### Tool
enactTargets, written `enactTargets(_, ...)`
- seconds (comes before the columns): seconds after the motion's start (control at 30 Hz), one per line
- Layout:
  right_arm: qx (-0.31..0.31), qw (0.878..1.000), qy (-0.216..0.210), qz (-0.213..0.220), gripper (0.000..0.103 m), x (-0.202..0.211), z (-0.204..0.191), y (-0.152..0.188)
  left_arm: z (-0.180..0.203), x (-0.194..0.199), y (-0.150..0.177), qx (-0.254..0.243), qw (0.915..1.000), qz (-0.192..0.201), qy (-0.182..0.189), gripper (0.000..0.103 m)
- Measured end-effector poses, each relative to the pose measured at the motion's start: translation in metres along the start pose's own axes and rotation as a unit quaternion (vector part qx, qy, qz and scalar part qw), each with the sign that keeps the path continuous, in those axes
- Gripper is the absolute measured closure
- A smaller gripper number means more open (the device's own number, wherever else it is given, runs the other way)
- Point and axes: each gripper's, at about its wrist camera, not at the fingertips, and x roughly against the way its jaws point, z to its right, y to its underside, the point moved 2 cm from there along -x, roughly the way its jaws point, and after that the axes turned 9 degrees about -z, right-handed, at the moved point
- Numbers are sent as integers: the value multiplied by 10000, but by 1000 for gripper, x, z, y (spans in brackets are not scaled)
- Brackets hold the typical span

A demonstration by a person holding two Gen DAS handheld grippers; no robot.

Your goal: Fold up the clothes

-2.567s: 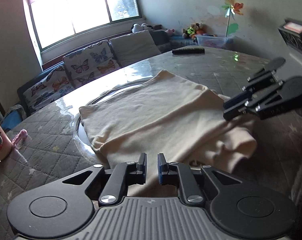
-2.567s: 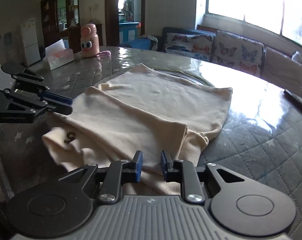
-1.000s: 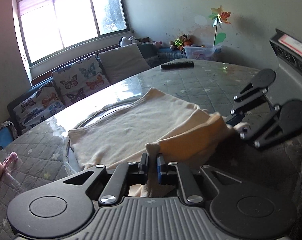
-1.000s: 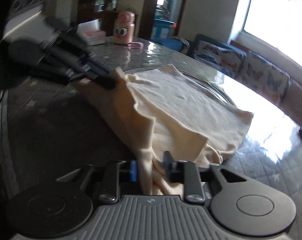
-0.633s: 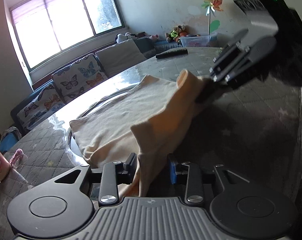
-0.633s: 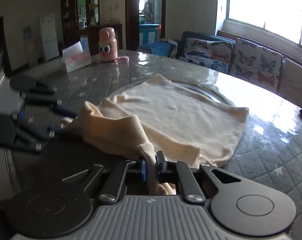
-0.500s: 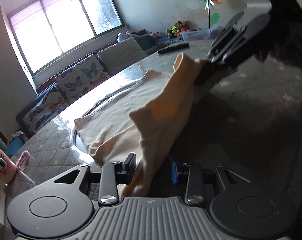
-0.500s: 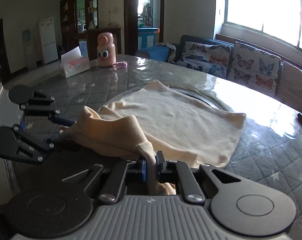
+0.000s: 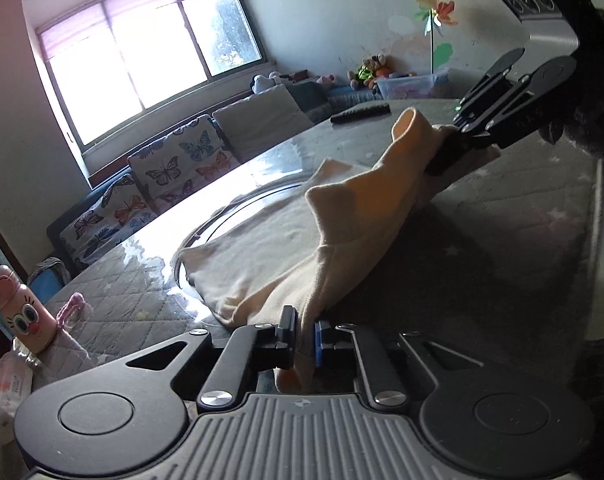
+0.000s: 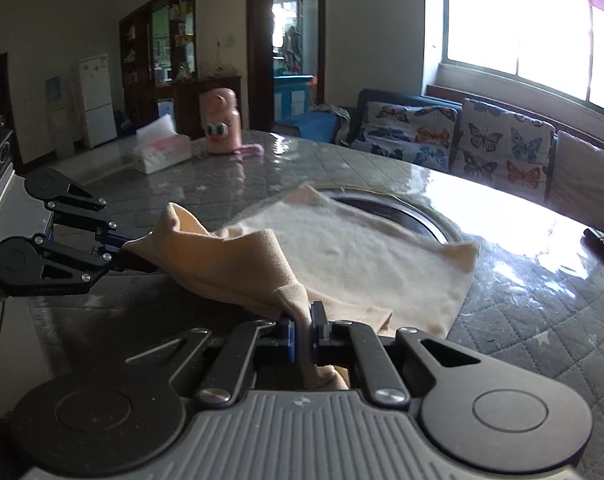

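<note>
A cream-coloured garment (image 9: 285, 240) lies on the round quilted table, its far half flat and its near edge lifted. My left gripper (image 9: 304, 334) is shut on one near corner of the cloth. My right gripper (image 10: 305, 330) is shut on the other near corner. In the left wrist view the right gripper (image 9: 448, 152) holds its corner up at the upper right. In the right wrist view the left gripper (image 10: 131, 254) holds its corner at the left, and the garment (image 10: 362, 256) sags between the two.
A pink cartoon bottle (image 10: 221, 126) and a tissue pack (image 10: 161, 152) stand at the table's far side. A black remote (image 9: 360, 113) lies near the far edge. A butterfly-print sofa (image 10: 454, 140) runs under the window. A glass turntable rim (image 10: 414, 216) lies under the garment.
Both grippers closed on the near corners of the garment and raised them off the table. The near edge now hangs stretched between them, higher and carried toward the far half.
</note>
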Motion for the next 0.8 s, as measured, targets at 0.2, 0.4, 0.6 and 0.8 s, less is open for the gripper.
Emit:
enactTargets(0.2,25,9992,-401,37,97,49,-29,16,14,60,13,19,9999,17,171,93)
enactTargets(0.4,196,9982,-564,-59,97,70,-51,24,15,71,14,135,9995,-104,247,93)
enactTargets(0.6,63,9990,-437,-61,97,54,-34,3,-9,43,-6,326,9993,9,163,93)
enactTargets(0.8,-230,9992,-294,-136,98,22,5,-27,-44,-15,-40,445,9989,-99,135,93)
